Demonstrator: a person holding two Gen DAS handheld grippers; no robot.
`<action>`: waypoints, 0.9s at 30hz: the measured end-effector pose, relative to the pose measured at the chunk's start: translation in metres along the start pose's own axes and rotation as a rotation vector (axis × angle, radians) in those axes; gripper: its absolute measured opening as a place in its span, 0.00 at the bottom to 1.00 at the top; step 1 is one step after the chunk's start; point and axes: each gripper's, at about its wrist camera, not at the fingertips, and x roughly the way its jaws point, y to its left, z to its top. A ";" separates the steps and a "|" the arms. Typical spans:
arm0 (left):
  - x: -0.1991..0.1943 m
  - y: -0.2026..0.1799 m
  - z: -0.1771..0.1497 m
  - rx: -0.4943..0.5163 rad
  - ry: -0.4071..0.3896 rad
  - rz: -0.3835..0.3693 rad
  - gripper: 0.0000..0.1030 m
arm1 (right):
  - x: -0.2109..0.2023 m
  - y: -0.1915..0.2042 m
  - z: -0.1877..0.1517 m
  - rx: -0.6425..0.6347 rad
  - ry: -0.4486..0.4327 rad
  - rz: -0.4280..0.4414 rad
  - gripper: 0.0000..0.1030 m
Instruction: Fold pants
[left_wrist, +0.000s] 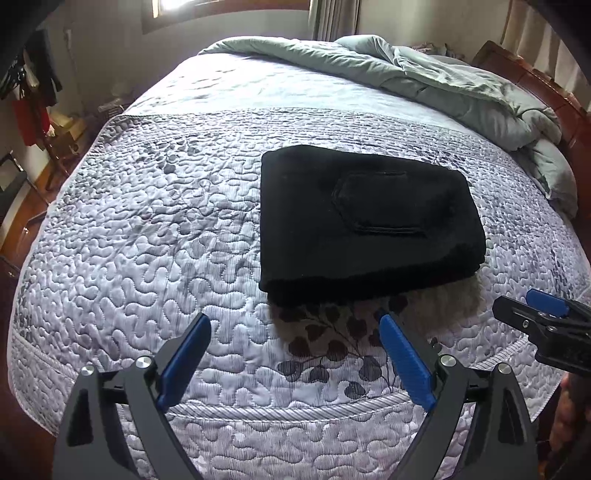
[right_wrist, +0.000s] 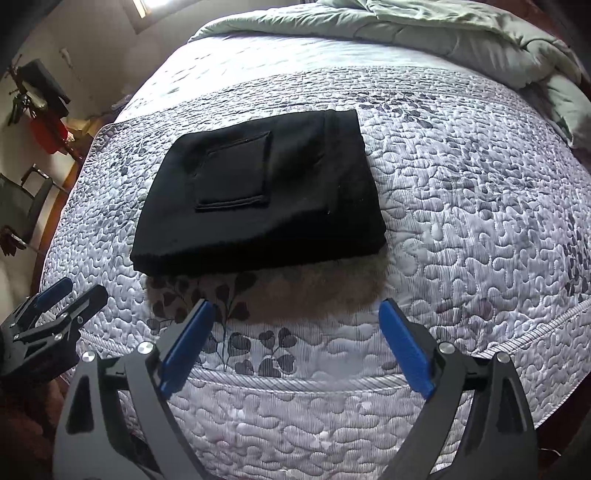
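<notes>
The black pants (left_wrist: 365, 225) lie folded into a thick rectangle on the quilted bed, a back pocket facing up. They also show in the right wrist view (right_wrist: 258, 195). My left gripper (left_wrist: 295, 325) is open and empty, held above the bed's near edge, short of the pants. My right gripper (right_wrist: 297, 310) is open and empty too, also near the front edge, short of the pants. The right gripper shows at the right edge of the left wrist view (left_wrist: 532, 310). The left gripper shows at the left edge of the right wrist view (right_wrist: 66, 295).
A purple-grey quilted bedspread (left_wrist: 166, 240) covers the bed. A rumpled green duvet (left_wrist: 461, 85) lies along the far right side by a wooden headboard (left_wrist: 554, 92). Clothes and furniture (left_wrist: 33, 110) stand off the bed's left side.
</notes>
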 end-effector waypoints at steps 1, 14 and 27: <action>0.000 0.000 0.000 0.000 0.001 0.000 0.90 | 0.000 0.000 0.000 0.000 0.001 -0.003 0.88; -0.001 0.000 -0.003 0.003 0.011 0.010 0.90 | 0.005 0.004 -0.003 0.002 0.017 0.006 0.88; 0.002 -0.002 -0.004 0.013 0.016 0.009 0.90 | 0.010 0.001 -0.005 0.005 0.030 -0.008 0.89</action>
